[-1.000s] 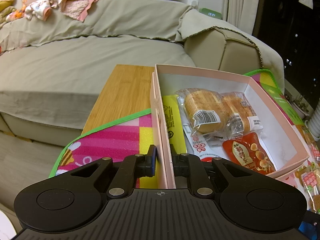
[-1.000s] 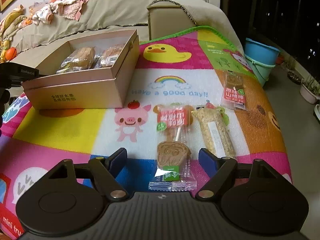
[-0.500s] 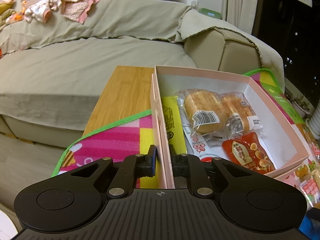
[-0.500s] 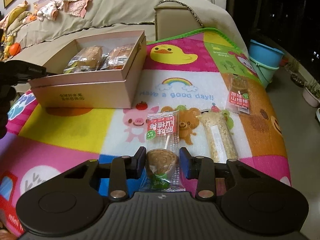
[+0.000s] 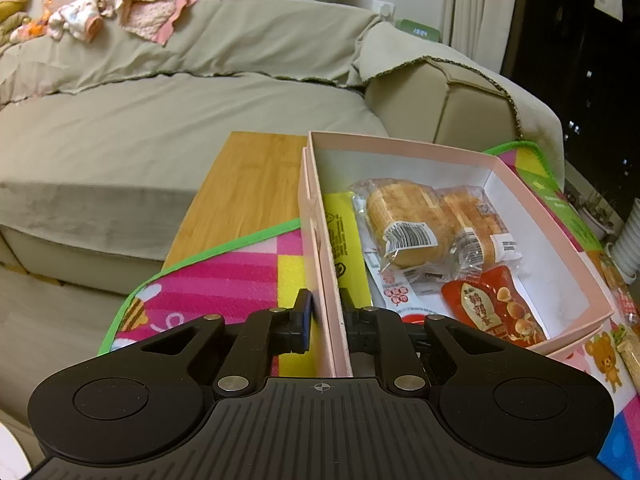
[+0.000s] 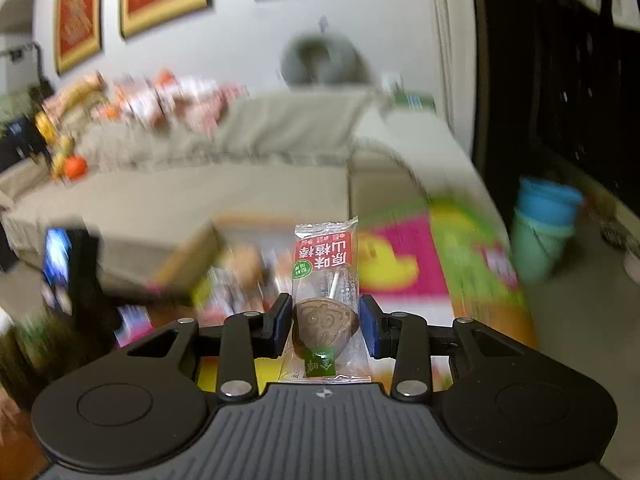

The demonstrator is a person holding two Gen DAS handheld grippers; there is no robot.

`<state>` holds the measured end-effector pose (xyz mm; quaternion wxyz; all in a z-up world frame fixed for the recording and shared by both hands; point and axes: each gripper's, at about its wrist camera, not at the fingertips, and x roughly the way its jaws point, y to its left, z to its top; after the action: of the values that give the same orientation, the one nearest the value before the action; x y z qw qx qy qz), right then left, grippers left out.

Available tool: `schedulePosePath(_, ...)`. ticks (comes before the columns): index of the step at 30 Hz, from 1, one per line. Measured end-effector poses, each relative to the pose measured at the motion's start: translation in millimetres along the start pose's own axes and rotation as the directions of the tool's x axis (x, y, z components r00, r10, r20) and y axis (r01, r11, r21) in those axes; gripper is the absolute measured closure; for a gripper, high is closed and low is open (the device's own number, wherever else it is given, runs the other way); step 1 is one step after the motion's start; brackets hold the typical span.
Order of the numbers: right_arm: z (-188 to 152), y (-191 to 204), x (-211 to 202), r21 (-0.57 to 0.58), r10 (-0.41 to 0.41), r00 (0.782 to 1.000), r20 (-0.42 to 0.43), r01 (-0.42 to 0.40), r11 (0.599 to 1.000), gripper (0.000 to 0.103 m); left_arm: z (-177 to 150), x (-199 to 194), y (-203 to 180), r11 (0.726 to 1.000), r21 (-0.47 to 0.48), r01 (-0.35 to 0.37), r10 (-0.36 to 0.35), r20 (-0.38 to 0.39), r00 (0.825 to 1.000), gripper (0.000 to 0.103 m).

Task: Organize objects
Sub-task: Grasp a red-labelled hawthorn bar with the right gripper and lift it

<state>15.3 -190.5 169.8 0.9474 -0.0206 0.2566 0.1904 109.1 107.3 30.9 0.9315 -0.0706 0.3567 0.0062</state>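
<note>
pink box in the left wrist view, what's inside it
Inside the pink cardboard box: two clear-wrapped bread buns, a red snack pouch and a yellow flat packet. White-and-red wrappers lie partly covered beneath; anything under them is hidden.

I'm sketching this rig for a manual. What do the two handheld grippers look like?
Both the left gripper and right gripper are matte black, with a ribbed base plate, two round side discs, silver rivets, a small crosshair mark and blue-edged pads. No cables or sleeves show.

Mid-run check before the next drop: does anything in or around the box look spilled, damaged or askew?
Nothing stands out. The snack packets lie loosely inside the pink box, none spilled. The left hand-held gripper clamps its wall; the right hand-held gripper grips a wrapped lollipop.
</note>
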Motion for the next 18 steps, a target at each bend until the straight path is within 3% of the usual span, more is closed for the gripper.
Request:
schedulePosePath(4, 39, 9, 3, -0.003, 0.04, 0.994, 0.1, -0.04, 0.999, 0.067, 0, 0, 0, 1.0, 0.0, 0.0, 0.0, 0.0, 1.0, 0.088)
schedulePosePath(7, 62, 14, 22, 0.021, 0.078, 0.989, 0.122, -0.081, 0.997, 0.067, 0, 0, 0, 1.0, -0.002, 0.002, -0.002, 0.0, 1.0, 0.087)
schedulePosePath(12, 80, 23, 66, 0.069, 0.102, 0.99, 0.093, -0.109, 0.992, 0.067, 0, 0, 0, 1.0, -0.003, 0.004, -0.004, 0.001, 1.0, 0.087)
schedulePosePath(18, 71, 34, 107, 0.118, 0.119, 0.992, 0.034, -0.122, 0.985, 0.061, 0, 0, 0, 1.0, -0.003, 0.006, -0.006, 0.0, 1.0, 0.087)
